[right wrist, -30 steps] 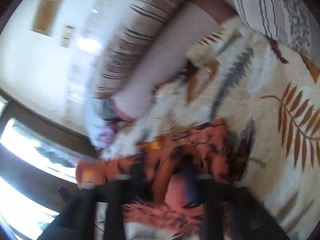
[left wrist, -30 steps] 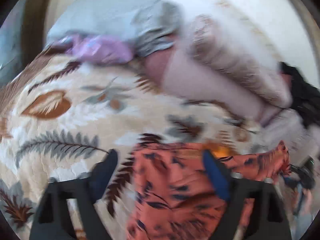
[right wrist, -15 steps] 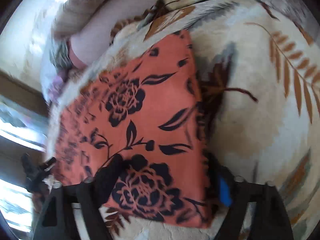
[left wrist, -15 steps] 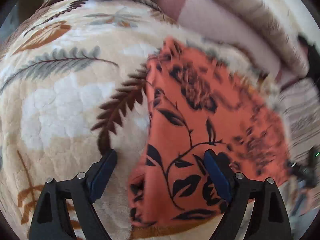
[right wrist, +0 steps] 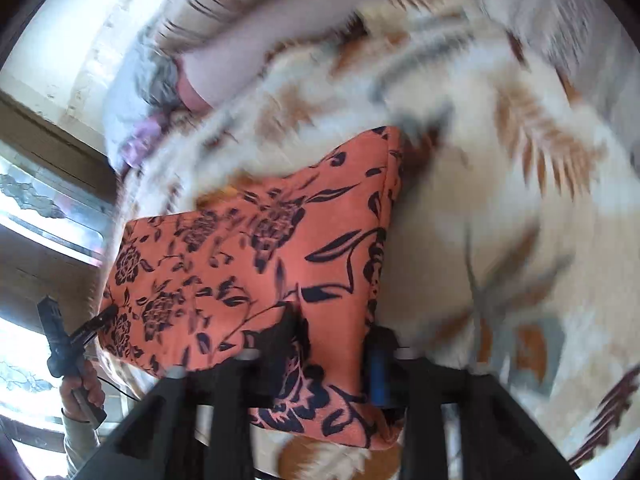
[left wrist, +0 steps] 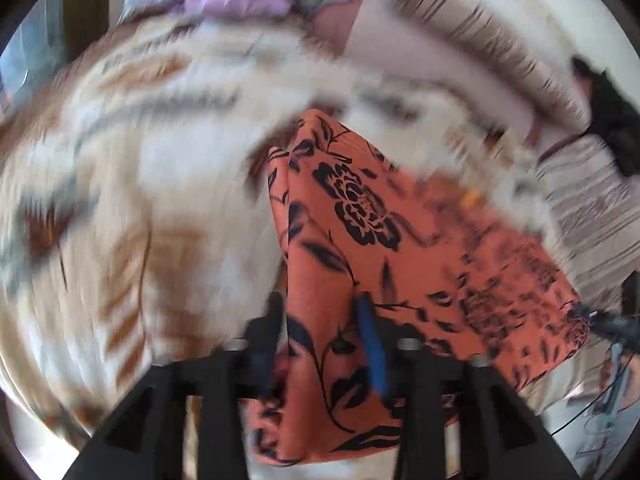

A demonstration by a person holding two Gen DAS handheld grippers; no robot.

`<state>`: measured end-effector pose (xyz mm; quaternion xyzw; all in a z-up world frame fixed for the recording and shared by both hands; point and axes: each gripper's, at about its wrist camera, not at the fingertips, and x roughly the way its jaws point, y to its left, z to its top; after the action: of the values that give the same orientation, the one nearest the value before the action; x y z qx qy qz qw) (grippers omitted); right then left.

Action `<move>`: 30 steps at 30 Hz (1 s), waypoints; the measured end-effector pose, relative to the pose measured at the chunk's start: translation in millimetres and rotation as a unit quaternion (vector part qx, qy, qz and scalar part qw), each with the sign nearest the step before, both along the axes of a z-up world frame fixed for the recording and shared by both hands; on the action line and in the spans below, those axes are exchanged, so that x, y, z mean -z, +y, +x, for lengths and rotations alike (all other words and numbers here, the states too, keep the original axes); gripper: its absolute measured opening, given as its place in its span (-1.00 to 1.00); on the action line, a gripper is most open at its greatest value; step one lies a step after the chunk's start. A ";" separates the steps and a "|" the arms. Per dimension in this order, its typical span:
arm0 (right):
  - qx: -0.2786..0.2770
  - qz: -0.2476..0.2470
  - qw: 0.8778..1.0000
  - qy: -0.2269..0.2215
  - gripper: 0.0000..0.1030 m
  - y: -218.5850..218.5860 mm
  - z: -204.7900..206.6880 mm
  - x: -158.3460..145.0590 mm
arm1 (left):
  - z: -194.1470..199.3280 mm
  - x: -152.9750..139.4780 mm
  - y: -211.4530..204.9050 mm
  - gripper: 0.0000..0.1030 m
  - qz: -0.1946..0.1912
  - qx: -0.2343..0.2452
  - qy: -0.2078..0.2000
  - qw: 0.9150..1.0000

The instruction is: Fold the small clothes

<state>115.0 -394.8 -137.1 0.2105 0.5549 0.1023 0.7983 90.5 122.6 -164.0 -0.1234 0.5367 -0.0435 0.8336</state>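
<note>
An orange floral garment (left wrist: 360,240), thin, limp and apt to slump, lies on the leaf-print bed blanket (left wrist: 140,200) as left tongs (left wrist: 320,344) and right tongs (right wrist: 332,356), jaws just narrowing half-open, straddle its near corners, the sensible hold.

Cloth (left wrist: 360,240) flat on blanket (left wrist: 140,200), one edge between left gripper (left wrist: 320,328) jaws, opposite edge between right gripper (right wrist: 332,344) jaws; pillows (left wrist: 440,40) beyond.
</note>
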 end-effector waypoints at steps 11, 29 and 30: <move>0.088 0.055 0.992 -0.073 0.75 -49.9 0.3 6.1 | 45.2 -33.3 12.8 0.30 -0.017 0.003 -0.079 0.997; 0.037 -0.127 0.985 -0.113 -0.86 6.5 77.0 -33.4 | 68.7 -49.6 -0.8 -0.94 0.053 -0.010 -0.139 0.989; 0.040 -0.135 0.983 -0.116 -0.86 6.6 81.4 -33.4 | 70.8 -43.1 0.3 -0.94 0.060 -0.013 -0.136 0.989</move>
<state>196.4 -388.2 -103.7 0.1093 0.4584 0.0179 0.8818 161.3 123.0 -120.8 -0.0730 0.4180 -0.0163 0.9053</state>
